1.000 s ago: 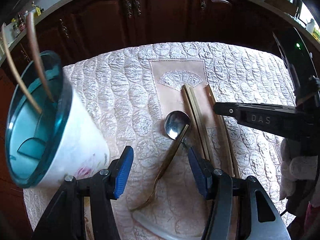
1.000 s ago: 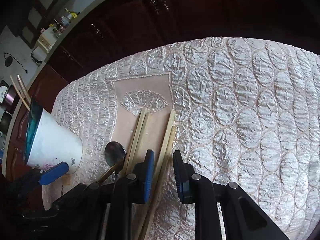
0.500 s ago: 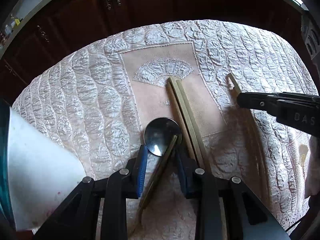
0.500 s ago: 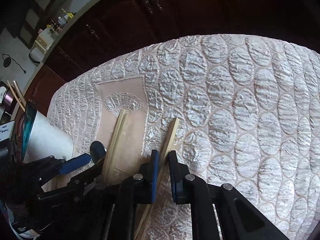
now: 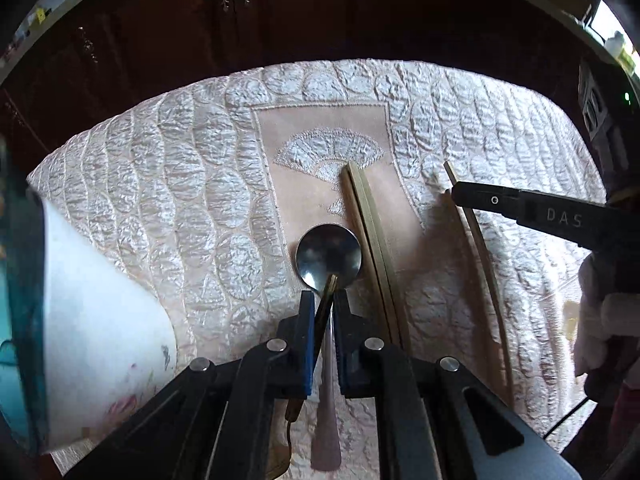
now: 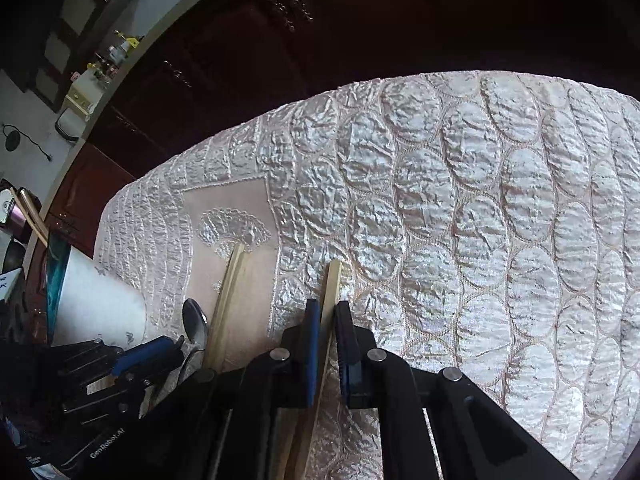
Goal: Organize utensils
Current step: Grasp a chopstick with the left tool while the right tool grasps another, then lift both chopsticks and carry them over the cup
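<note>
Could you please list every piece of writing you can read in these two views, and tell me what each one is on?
"DAS" – on the black body of the right gripper, in the left wrist view.
"GenRobot.AI" – on the black body of the left gripper, in the right wrist view.
The white paper at the far left edge carries blue marks, too cropped to read.

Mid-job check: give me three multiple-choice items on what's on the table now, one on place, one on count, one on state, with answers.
1. The cup stands where from the spoon, in the left wrist view?
A left B right C behind
2. Chopsticks lying beside the spoon on the plain panel?
A one B two C four
3. The left gripper is:
A open above the cloth B shut on the spoon's handle C shut on the cup

Answers: 1 A, cup at the left edge. 2 B, a pair lies together. 3 B, handle pinched between the pads.
</note>
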Demonstrator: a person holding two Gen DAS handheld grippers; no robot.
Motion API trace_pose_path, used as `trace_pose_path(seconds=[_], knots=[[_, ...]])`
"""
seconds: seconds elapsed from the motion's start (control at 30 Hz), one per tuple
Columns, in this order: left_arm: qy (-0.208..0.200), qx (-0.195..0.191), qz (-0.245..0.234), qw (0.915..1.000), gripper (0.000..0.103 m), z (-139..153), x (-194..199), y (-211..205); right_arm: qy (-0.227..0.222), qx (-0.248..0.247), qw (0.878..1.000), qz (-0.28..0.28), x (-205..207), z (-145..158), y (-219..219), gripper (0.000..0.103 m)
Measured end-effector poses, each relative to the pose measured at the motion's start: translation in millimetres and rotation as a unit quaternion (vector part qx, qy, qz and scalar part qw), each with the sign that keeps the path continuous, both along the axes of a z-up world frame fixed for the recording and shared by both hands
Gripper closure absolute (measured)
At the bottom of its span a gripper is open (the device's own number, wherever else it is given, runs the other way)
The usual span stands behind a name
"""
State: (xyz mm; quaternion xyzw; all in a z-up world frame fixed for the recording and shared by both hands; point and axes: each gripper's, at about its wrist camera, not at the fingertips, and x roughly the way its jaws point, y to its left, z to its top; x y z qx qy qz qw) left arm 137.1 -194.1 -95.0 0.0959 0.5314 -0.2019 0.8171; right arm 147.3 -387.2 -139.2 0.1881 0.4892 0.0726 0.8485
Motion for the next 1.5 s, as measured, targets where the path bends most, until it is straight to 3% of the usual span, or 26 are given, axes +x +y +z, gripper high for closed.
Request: trace_pose_path(seconds=[0.43, 0.83, 0.97, 1.03, 1.23, 1.4, 1.47, 1.5], knots=[[-0.026, -0.118, 0.032, 0.9922, 0.096, 73.8, -33.4, 61.1, -0.082, 0.018, 0.996, 0.003, -67.9, 71.6, -15.7, 0.095], [-0.064, -0.153, 0.052, 0.9849, 0.098, 115.4, -63.5, 101.2, -0.138, -0.021, 0.990, 0.031, -105.5, 128.7, 14.6, 0.097], [-0.072, -0.161, 0.054, 0.9828, 0.098, 124.9, -68.4, 106.3, -0.107, -0.046, 0.993, 0.014, -90.2, 109.4, 17.4, 0.091], [-0.076, -0.165, 0.051, 0.9820, 0.098, 128.0, -71.3, 105.9, -0.079, -0.053, 0.995, 0.006, -76.7, 87.8, 17.4, 0.084], [-0.083, -0.169, 0.051, 0.9808, 0.098, 135.6, -81.5, 111.3, -0.011, -0.038, 0.999, -0.025, -28.4, 20.8, 4.3, 0.084], [-0.087, -0.167, 0.057, 0.9805, 0.098, 140.9, -84.9, 117.3, 0.017, -0.018, 0.999, -0.036, 3.8, -9.8, -3.2, 0.084], [-0.089, -0.167, 0.059, 0.9803, 0.098, 142.9, -85.1, 119.8, 0.020, -0.005, 0.999, -0.035, 5.5, -11.1, -5.5, 0.095], [-0.090, -0.168, 0.059, 0.9799, 0.098, 144.3, -85.7, 121.5, 0.016, -0.003, 0.999, -0.031, 3.0, -6.9, -6.1, 0.095]])
